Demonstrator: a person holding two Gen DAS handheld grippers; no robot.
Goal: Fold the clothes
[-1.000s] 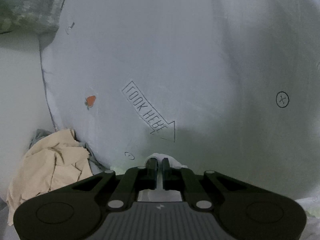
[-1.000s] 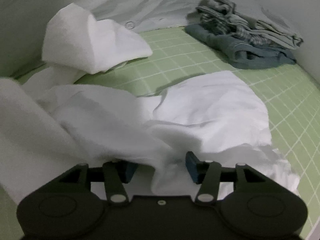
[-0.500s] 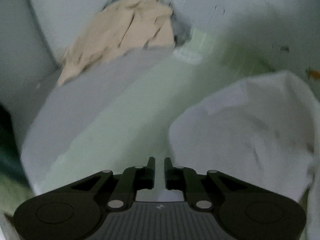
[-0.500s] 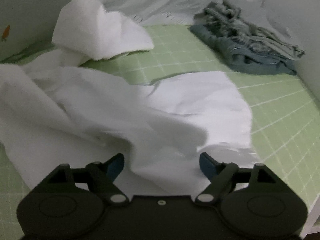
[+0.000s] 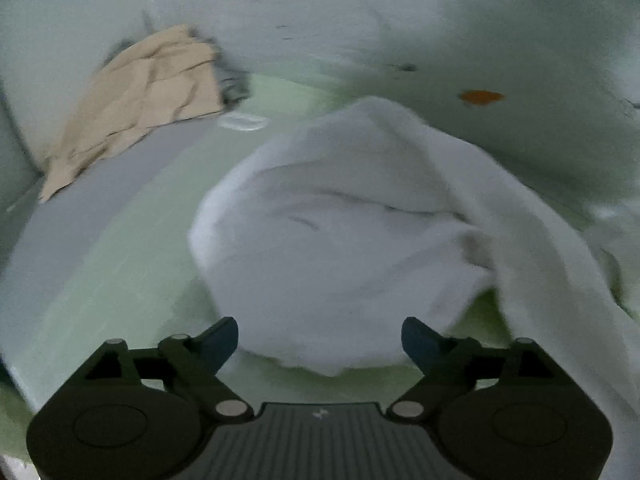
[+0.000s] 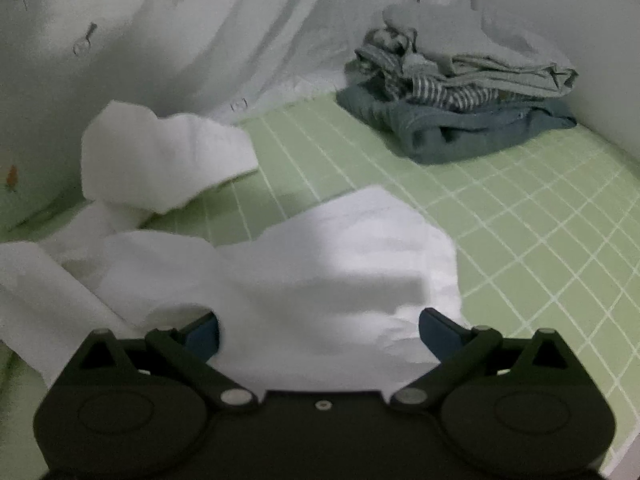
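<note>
**Left wrist view: both grippers spread over white garment**

Left wrist view blurred. Left gripper spread wide, nothing between its blue pads, poised just short of rumpled white garment lying on green grid mat. Beige cloth crumpled at far left against pale backdrop sheet.

Right wrist view: right gripper released, jaws wide apart, white garment bunched between and over the pads, not pinched. Far sleeve humped up near backdrop. Stack of folded grey-blue clothes at mat's far right corner, well apart from garment.
</note>
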